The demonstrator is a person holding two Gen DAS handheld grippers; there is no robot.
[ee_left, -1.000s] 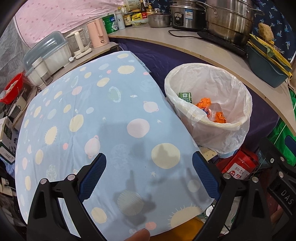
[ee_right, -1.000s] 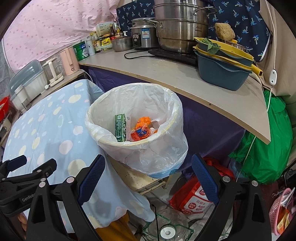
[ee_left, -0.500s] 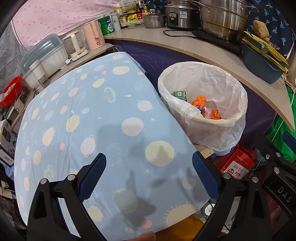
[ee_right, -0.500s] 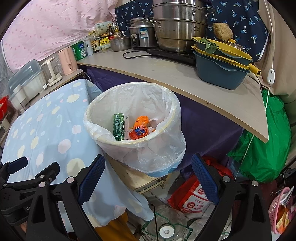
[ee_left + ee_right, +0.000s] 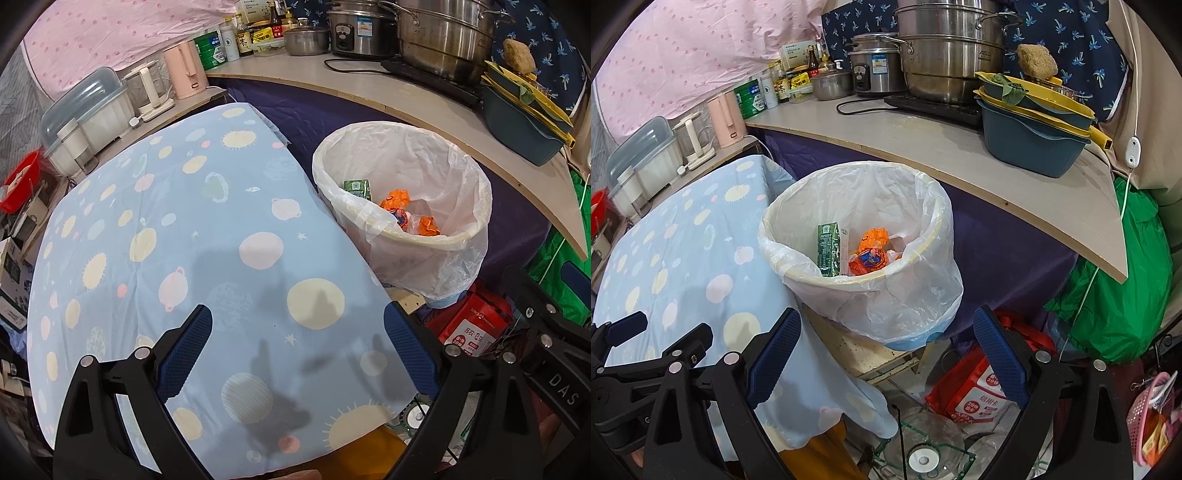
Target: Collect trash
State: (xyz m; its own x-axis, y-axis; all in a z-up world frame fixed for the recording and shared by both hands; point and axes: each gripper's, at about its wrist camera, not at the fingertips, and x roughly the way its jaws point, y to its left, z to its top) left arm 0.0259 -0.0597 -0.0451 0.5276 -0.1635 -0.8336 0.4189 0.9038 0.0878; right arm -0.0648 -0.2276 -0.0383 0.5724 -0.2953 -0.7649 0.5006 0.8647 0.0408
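A bin lined with a white bag (image 5: 871, 295) (image 5: 454, 251) stands beside the table covered in a blue planet-print cloth (image 5: 166, 229) (image 5: 683, 258). Inside lie a green drink carton (image 5: 829, 254) (image 5: 356, 186) and crumpled orange wrappers (image 5: 871, 254) (image 5: 397, 199). My left gripper (image 5: 297, 343) is open and empty above the cloth's near end. My right gripper (image 5: 886, 354) is open and empty, below and in front of the bin. The left gripper also shows in the right wrist view (image 5: 646, 354) at lower left.
A curved counter (image 5: 942, 147) behind the bin carries steel pots (image 5: 942, 55), a rice cooker, bottles and stacked blue and yellow basins (image 5: 1030, 122). Red bags (image 5: 975, 391), a glass lid and a green bag (image 5: 1115, 302) lie on the floor. Kettles and a dish box stand at left.
Both grippers have drifted slightly back and up, so the bin sits a little lower and nearer centre in each view. Both stay open and empty.
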